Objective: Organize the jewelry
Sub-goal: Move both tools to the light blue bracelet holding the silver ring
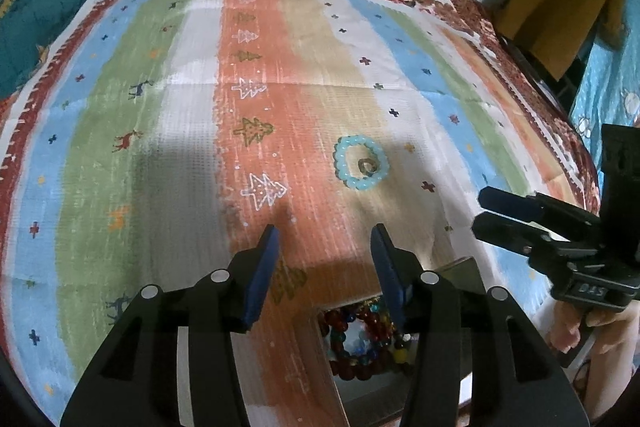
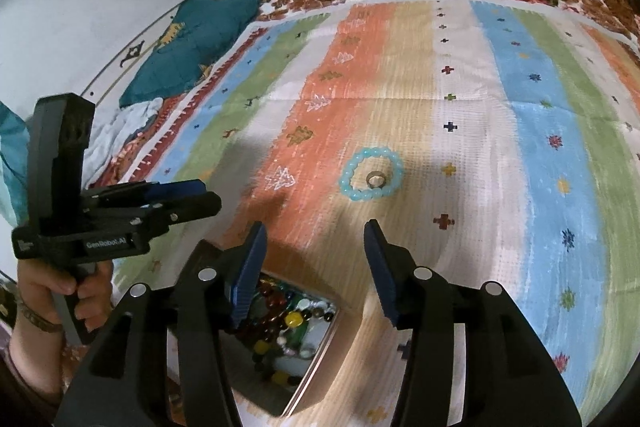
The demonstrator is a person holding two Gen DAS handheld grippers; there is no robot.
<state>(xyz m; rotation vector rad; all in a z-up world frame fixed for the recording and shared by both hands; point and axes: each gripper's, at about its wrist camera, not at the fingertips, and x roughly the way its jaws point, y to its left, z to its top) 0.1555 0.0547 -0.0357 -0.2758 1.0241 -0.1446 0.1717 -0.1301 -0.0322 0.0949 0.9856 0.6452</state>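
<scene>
Two pieces are left out on the striped cloth [image 2: 460,99]: a pale blue bead bracelet [image 2: 371,173] and, lying inside its loop, a small metal ring [image 2: 376,180]. Both grippers hover near them, the left gripper [image 1: 325,233] and the right gripper [image 2: 316,229], each with fingers apart and nothing between them. At the near edge sits a tin [image 2: 320,343], already holding a heap of dark red, green and yellow beaded bracelets [image 2: 280,311]. The likely trouble, I judge: closing on the bracelet could drag or flick the ring away across the cloth, or pinch the fabric along with the beads.
</scene>
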